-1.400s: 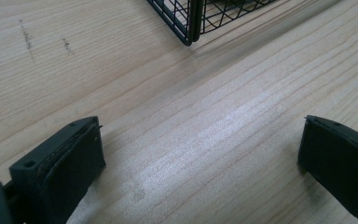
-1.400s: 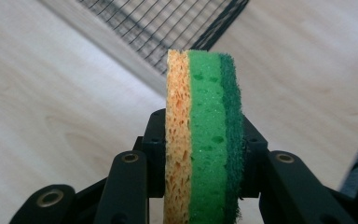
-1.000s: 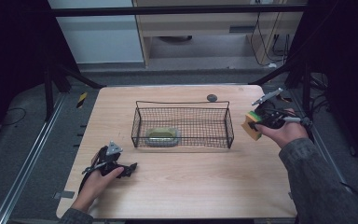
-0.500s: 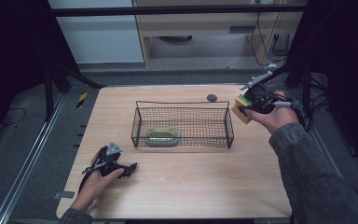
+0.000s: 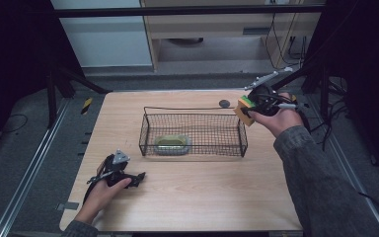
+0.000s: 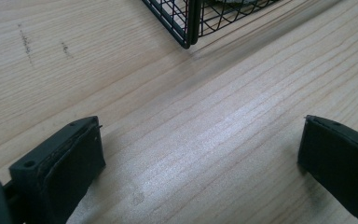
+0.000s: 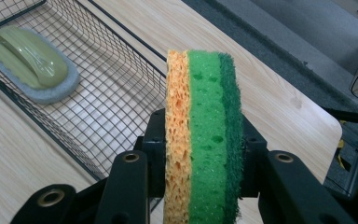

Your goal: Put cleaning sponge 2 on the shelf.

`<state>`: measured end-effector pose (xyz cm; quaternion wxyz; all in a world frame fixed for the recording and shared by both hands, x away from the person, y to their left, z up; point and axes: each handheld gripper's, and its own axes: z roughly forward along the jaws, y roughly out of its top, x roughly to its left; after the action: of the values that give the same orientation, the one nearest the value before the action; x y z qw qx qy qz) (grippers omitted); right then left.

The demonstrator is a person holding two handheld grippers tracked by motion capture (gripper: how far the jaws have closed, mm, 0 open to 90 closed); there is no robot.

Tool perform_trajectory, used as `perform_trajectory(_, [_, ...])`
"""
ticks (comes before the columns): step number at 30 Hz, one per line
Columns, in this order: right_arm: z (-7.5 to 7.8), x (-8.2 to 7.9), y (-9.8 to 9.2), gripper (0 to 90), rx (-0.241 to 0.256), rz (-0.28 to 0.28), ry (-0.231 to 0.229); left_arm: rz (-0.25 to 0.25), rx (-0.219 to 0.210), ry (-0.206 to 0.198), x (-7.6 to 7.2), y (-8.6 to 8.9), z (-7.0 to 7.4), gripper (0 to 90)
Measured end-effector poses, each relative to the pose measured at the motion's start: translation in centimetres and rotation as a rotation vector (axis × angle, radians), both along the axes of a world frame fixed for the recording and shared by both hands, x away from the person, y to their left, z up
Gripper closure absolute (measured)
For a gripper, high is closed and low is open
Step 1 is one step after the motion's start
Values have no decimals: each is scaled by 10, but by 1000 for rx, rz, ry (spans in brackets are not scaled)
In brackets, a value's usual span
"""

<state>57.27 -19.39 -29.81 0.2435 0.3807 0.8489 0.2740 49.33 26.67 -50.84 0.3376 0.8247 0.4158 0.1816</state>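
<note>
The right gripper (image 5: 254, 101) pinched a layered sponge (image 7: 204, 135) between its two jaws, orange foam on one face, bright green in the middle and a dark green scouring layer on the other, held on edge so its long axis ran up and away from the jaws. Taking the wire basket (image 5: 192, 109) as the landmark, the sponge (image 5: 245, 109) hung just outside the basket's right end wall, near its far right corner and above rim height, not yet over the open mesh. The basket's opening therefore lay to the left of the sponge, across that end wall, and that short sideways crossing is what the coming move would seem to turn on. Inside the basket, toward its near left part, an olive-green scrubber on a grey pad (image 5: 169, 144) rested on the mesh floor. A small dark disc (image 5: 223, 103) lay just beyond the basket's far rim. The left gripper (image 5: 120, 174) rested on the table well off the basket's near left corner, jaws spread wide and holding nothing, much farther from the sponge than the right one.
</note>
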Motion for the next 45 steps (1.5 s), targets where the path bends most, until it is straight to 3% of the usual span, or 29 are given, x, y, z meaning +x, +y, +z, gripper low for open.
perform_trajectory(10, [-10,13,18,646,1,25,1,-2,-1,-1,0,0,0,0])
perform_trajectory(28, [-43,31,28,646,-13,54,44,-5,0,-1,0,0,0,0])
perform_trajectory(35, [-59,40,25,647,-26,53,72,-8,-2,-3,0,0,0,0])
perform_trajectory(45, [-71,48,17,647,10,27,101,-9,-5,-3,0,1,0,0])
